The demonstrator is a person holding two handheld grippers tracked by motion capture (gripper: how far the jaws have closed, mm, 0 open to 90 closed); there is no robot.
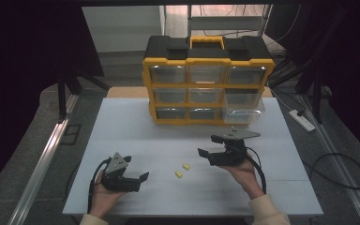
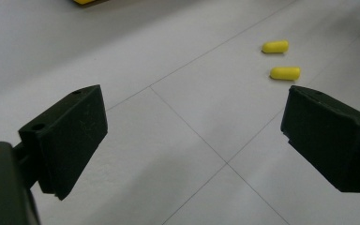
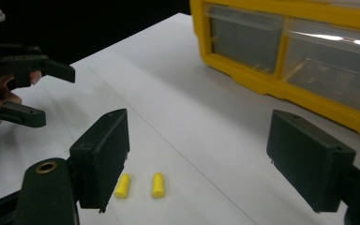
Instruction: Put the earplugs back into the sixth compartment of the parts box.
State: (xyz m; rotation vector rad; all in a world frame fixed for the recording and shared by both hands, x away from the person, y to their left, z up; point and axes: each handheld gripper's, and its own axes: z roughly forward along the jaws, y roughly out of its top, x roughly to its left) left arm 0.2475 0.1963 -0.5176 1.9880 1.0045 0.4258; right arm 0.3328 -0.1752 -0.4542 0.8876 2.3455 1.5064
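The yellow-and-black drawer organiser [image 1: 208, 80] stands upright at the far edge of the white table [image 1: 122, 136], with one clear drawer [image 1: 243, 110] at its lower right pulled out toward the person. In front of it, well apart from the cabinet, two small yellow earplugs [image 1: 182, 170] lie near the table's middle, just beside each other but not touching.

Both claws are released, jaws spread wide and empty. The right gripper [image 1: 214, 147] hovers to the right of the plugs and a little beyond them, jaws pointing left. The left gripper [image 1: 136, 178] rests low at the near left, jaws pointing right toward the same pair.

Now the relation that counts: in the right gripper view the earplugs [image 3: 140, 185] sit low between the jaws, close to the left jaw, their long axes roughly parallel and running along the gripper's line of sight. In the left gripper view the earplugs [image 2: 280, 59] lie far ahead and off to the right, long axes crosswise. My read: the right gripper is nearer and better lined up, needing a drop and a slight shift left.
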